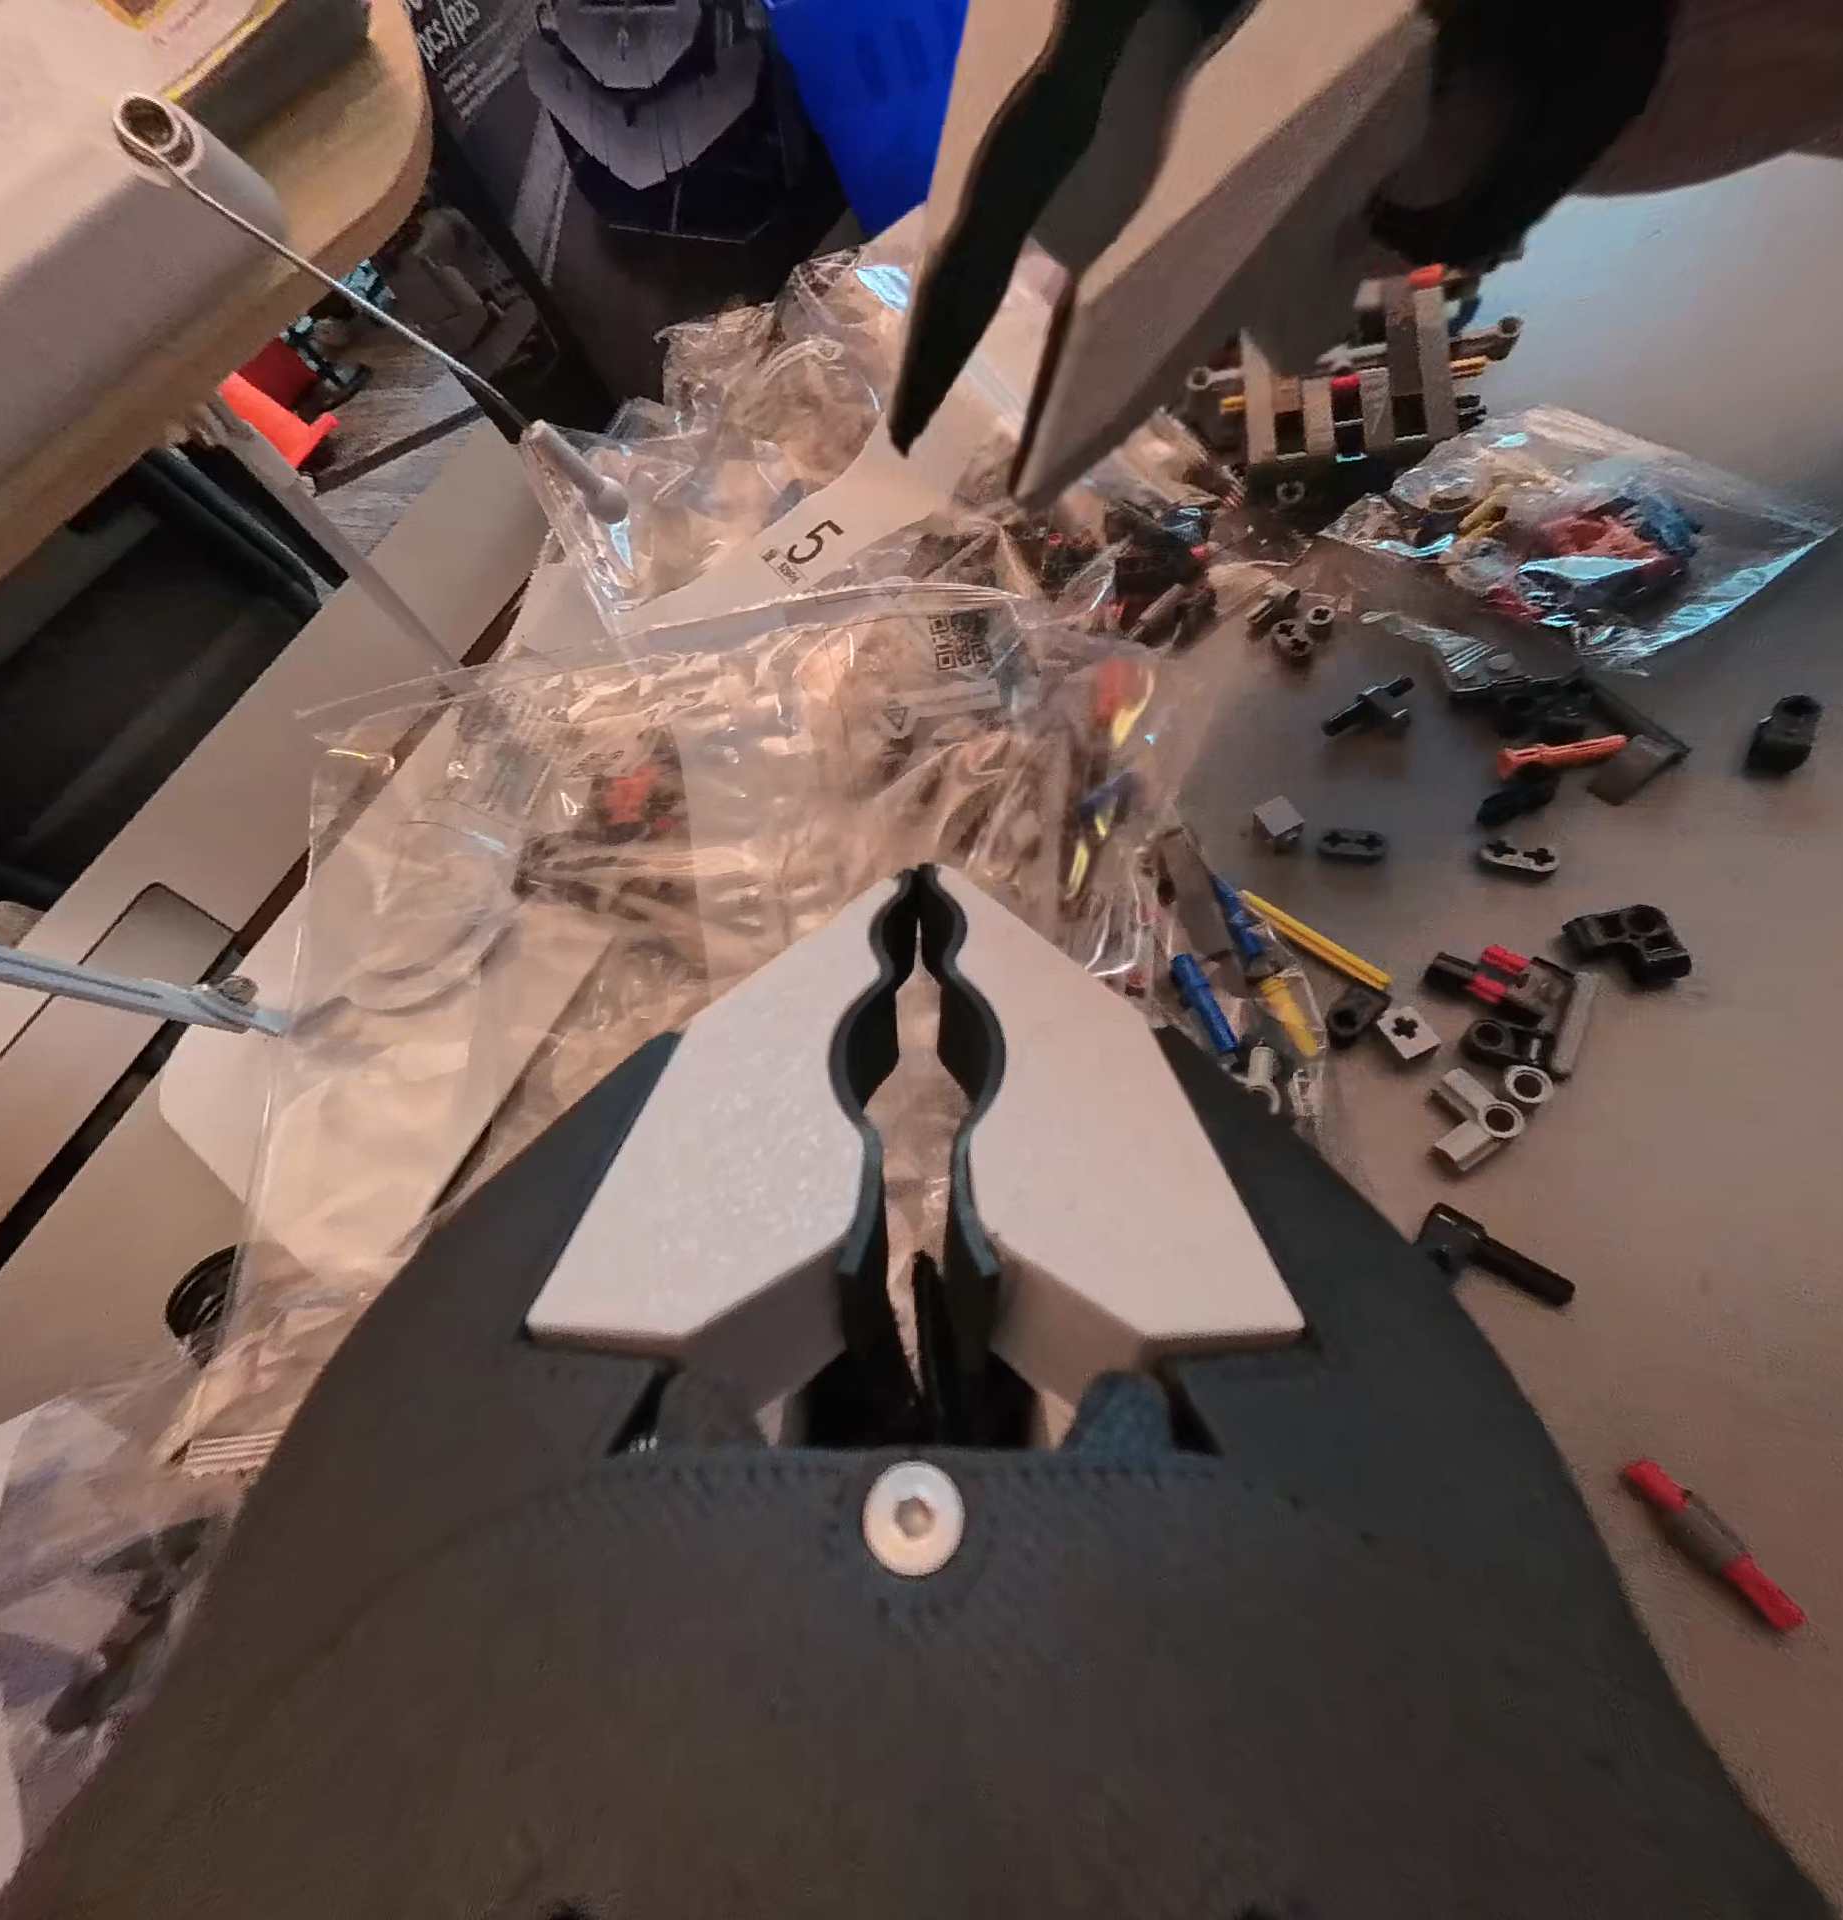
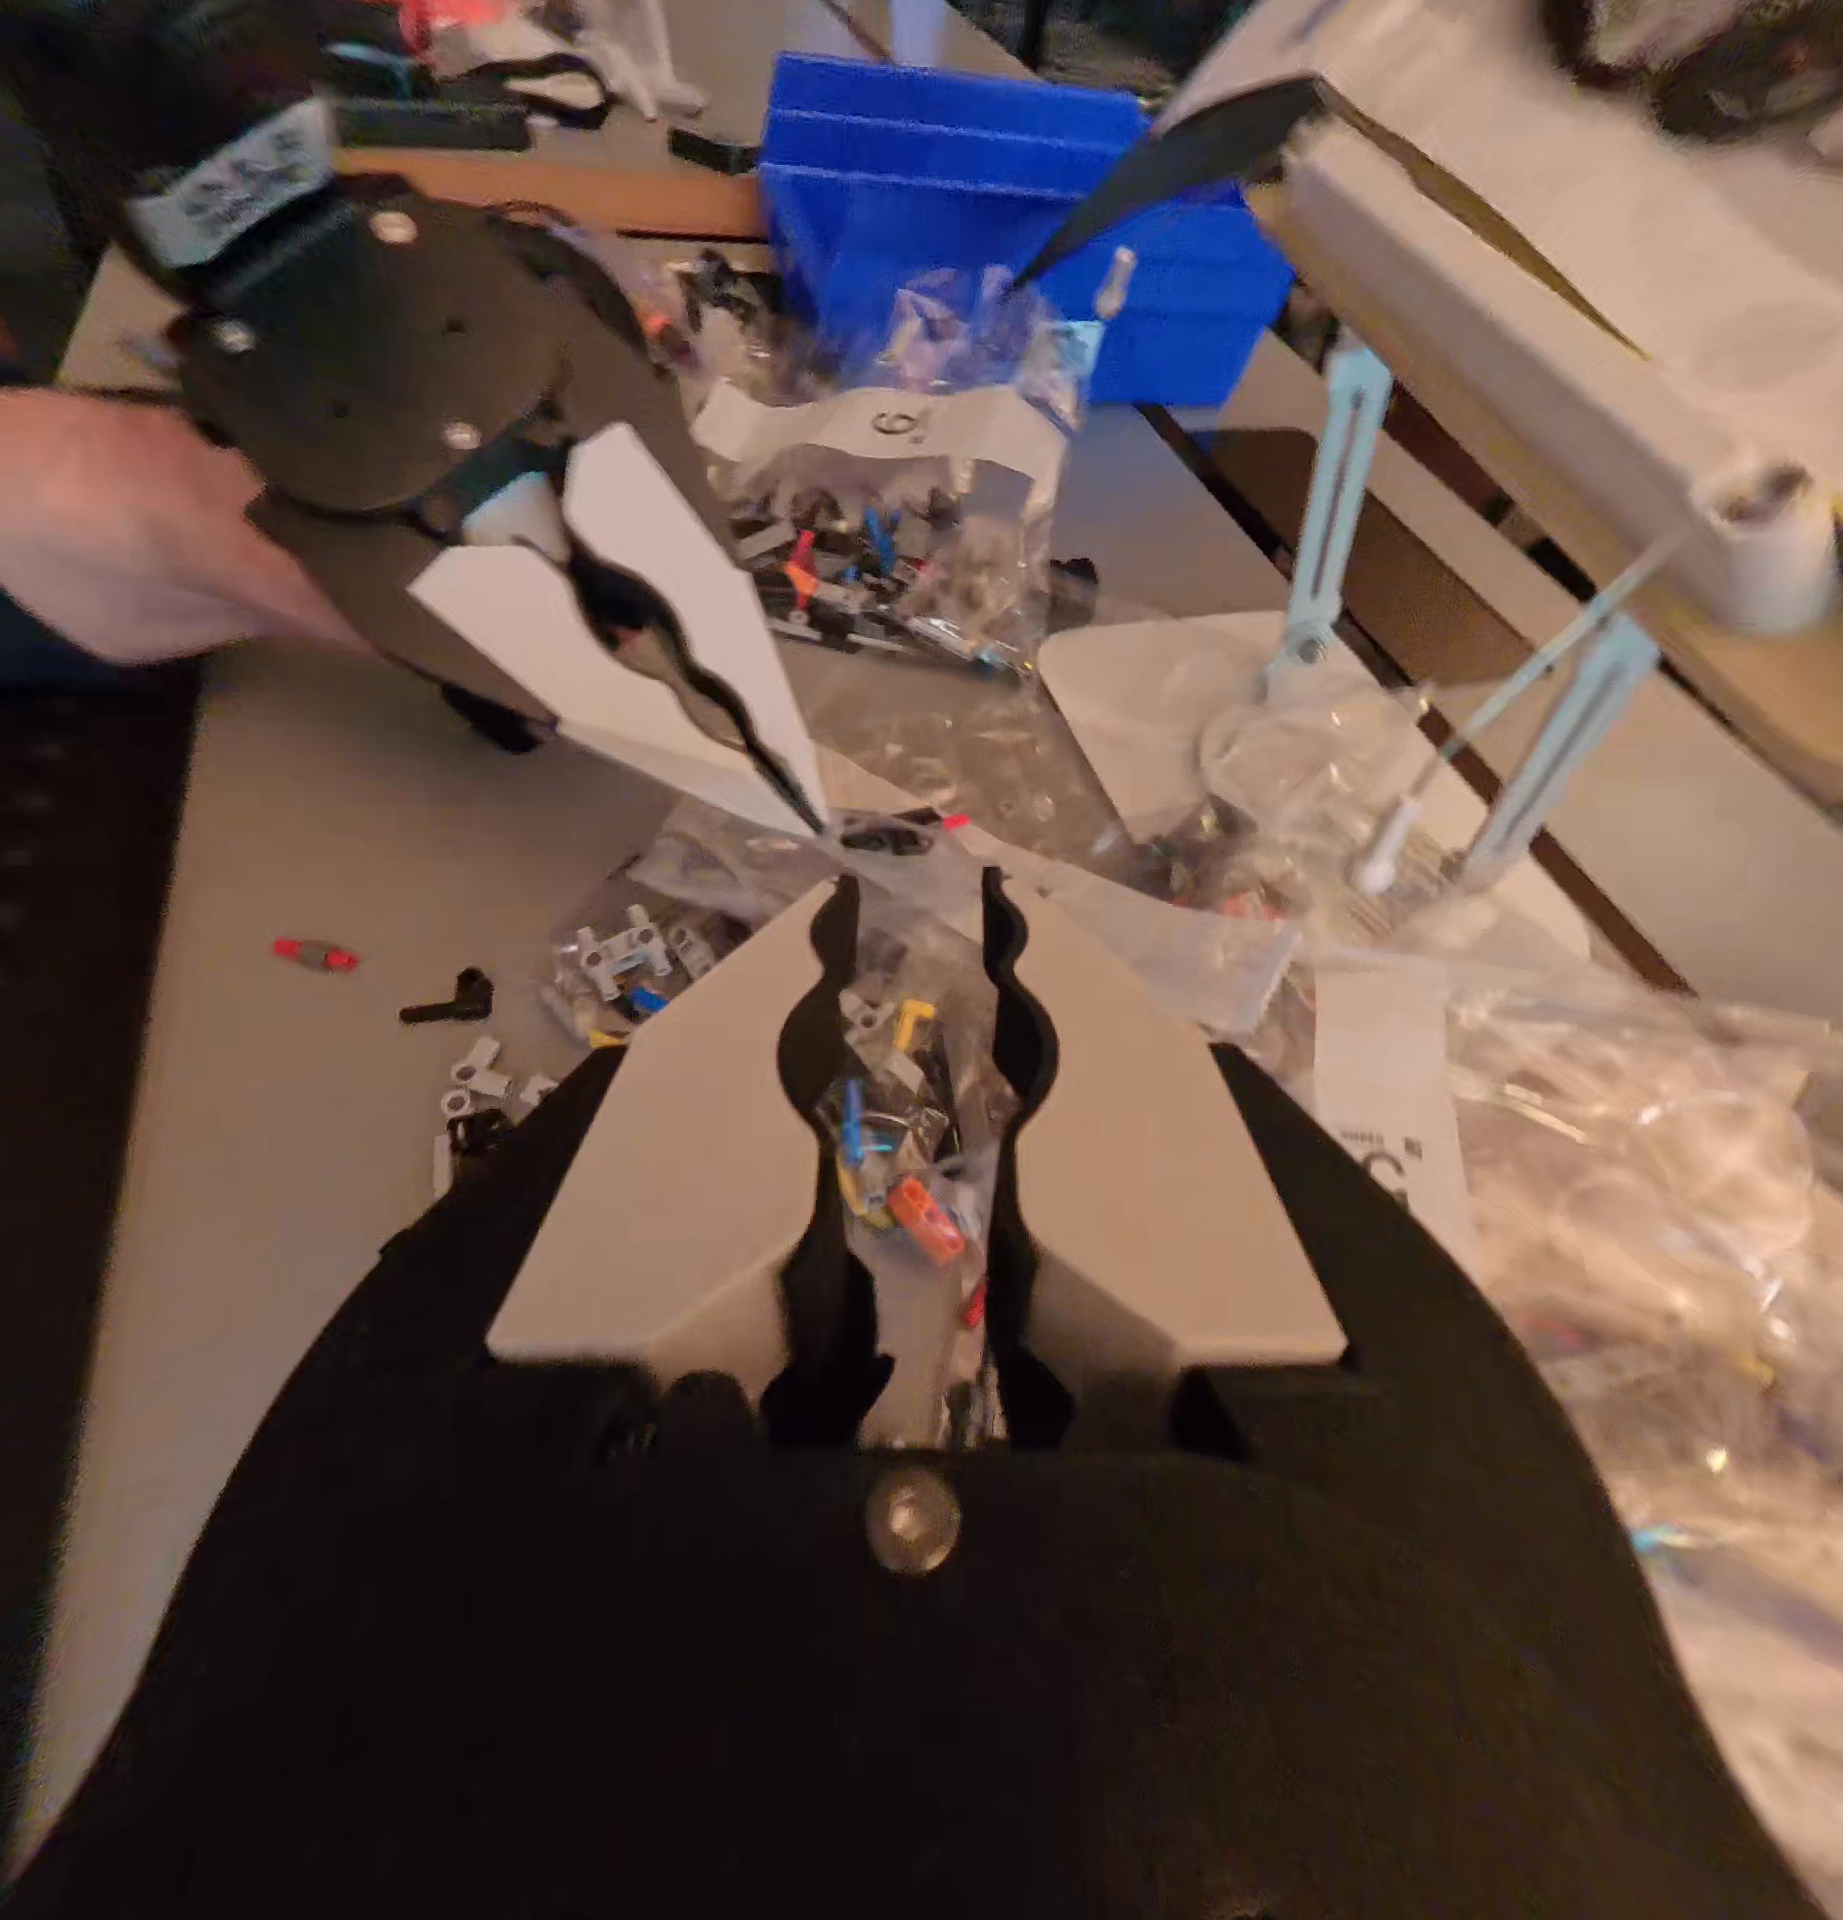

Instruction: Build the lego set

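Pinching at the tips, the left gripper (image 1: 919,883) has its jaws closed, and in the right wrist view those tips (image 2: 808,821) sit on a crinkled clear plastic bag (image 2: 896,862) holding small pieces; whether film is truly caught between them I cannot tell from the left wrist view. The right gripper (image 2: 919,894) has its jaws parted a moderate way, nothing between the pads, poised over a bag of mixed coloured pieces (image 2: 896,1164) (seen through the gap). The two sets of tips are near each other above the bag pile. Loose pieces (image 1: 1468,997) lie scattered on the grey table (image 1: 1675,1299), a red-and-grey pin (image 1: 1717,1543) apart from them. The partly built model (image 1: 1353,395) stands at the far side, behind the right gripper. A blue bin (image 2: 958,208) sits beyond the bags.
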`<control>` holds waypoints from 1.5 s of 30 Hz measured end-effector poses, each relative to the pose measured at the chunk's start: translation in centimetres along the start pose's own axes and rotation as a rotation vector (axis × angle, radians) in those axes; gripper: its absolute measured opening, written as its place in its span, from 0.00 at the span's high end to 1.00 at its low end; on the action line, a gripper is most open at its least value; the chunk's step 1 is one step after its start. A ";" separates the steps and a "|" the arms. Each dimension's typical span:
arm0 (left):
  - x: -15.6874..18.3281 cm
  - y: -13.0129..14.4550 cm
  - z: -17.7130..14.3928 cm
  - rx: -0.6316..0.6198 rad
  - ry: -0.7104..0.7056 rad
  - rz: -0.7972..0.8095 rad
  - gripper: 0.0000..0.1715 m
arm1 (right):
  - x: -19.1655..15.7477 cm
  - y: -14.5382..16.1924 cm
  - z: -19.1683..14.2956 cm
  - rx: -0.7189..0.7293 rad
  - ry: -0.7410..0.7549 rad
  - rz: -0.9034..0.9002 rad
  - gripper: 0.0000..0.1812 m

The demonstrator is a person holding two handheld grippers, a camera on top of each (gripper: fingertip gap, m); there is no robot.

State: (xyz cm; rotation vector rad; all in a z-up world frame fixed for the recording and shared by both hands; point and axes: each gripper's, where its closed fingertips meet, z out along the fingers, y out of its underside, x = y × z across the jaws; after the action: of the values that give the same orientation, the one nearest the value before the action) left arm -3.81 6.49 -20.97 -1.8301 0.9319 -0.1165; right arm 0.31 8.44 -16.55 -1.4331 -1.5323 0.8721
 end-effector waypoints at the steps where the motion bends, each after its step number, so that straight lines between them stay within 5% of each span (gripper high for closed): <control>1: -0.1 0.0 0.0 -0.001 -0.008 0.005 1.00 | 0.6 0.7 0.2 -0.024 0.011 0.043 0.89; 8: -0.3 -0.3 -0.2 0.008 -0.017 0.016 1.00 | 0.3 6.4 4.2 -0.308 -0.020 0.094 0.91; 14: -0.5 -0.5 -0.2 0.026 -0.011 -0.010 1.00 | 0.0 7.6 5.7 -0.409 -0.014 0.104 0.92; 31: -0.8 -0.4 -0.2 0.024 -0.013 -0.033 1.00 | -3.2 6.8 6.9 -0.431 -0.114 0.028 0.95; 38: -1.1 -0.3 -0.2 0.030 -0.018 -0.055 1.00 | -4.0 4.0 6.1 -0.363 -0.088 -0.054 0.98; 45: -1.4 -0.3 -0.3 0.037 -0.023 -0.069 1.00 | -4.1 6.6 7.3 -0.456 -0.116 0.087 0.96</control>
State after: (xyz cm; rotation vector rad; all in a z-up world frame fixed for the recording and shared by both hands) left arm -4.74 7.18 -20.13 -1.8267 0.8456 -0.1543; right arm -3.69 5.43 -25.94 -1.8081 -1.8497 0.6908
